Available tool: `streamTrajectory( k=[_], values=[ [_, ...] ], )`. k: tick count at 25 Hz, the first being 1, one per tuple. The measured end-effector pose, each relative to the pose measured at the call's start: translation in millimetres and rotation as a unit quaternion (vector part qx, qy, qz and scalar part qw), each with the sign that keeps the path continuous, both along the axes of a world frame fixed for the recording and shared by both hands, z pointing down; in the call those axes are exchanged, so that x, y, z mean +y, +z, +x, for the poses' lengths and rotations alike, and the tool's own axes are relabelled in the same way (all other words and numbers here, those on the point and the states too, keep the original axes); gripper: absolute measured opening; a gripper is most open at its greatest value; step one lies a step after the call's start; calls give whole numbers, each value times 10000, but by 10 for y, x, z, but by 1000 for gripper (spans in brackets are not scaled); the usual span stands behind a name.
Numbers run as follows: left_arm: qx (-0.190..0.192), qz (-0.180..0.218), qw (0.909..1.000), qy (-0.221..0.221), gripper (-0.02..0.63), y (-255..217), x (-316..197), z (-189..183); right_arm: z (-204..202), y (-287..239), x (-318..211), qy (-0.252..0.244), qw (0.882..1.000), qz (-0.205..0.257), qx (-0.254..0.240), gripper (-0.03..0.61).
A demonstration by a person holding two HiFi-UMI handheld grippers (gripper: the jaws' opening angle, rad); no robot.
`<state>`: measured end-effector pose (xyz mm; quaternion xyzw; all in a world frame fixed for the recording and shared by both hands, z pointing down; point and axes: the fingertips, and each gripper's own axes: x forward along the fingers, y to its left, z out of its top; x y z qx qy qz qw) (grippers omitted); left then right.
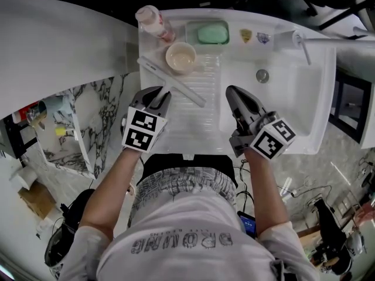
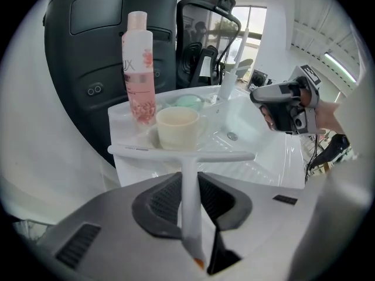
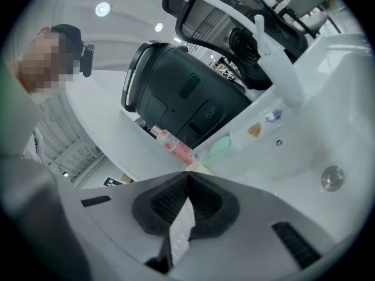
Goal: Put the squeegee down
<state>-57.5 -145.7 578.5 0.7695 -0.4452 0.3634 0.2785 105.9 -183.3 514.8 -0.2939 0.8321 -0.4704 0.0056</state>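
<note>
The left tool (image 1: 158,98) (image 2: 188,177) holds the white squeegee (image 1: 181,89) (image 2: 181,155) by its thin handle. The two jaws press on the handle from both sides. The end of the handle is hidden deep inside the tool.

The long bar of the squeegee is over the bumpy part of the white sink (image 1: 281,98), just in front of the cup (image 1: 180,57) (image 2: 177,127). I cannot tell if the bar touches the sink. In the left gripper view the bar hides the bottom of the cup.

The right tool (image 1: 234,95) (image 3: 187,177) is closed with its tips together and nothing in it. It is well apart from the squeegee.

A pink bottle (image 1: 153,22) (image 2: 138,69) stands just beside the cup. A green soap (image 1: 212,34) (image 2: 188,101) lies behind them.
</note>
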Motion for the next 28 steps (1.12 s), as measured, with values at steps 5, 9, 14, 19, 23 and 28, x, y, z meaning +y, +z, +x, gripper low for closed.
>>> streamTrajectory(
  k=[5, 9, 14, 19, 23, 28],
  values=[
    [-171, -35, 9998, 47, 97, 49, -13, 11, 4, 32, 4, -29, 10000, -37, -44, 8],
    [-292, -43, 9995, 77, 97, 116, -17, 19, 12, 59, 10, -41, 9999, -72, -62, 8],
    [-392, -51, 9992, 63, 97, 149, -34, 34, 36, 82, 13, -38, 9999, -84, -73, 8],
    [-479, -138, 9988, -8, 97, 213, -38, 28, 40, 124, 45, -71, 9998, -147, -68, 8],
    [-478, -131, 9988, -40, 97, 230, -53, 29, 45, 155, 60, -86, 9998, -187, -78, 8],
    [-478, -112, 9988, -41, 97, 243, -73, 31, 45, 172, 55, -87, 9997, -199, -94, 8]
  ],
)
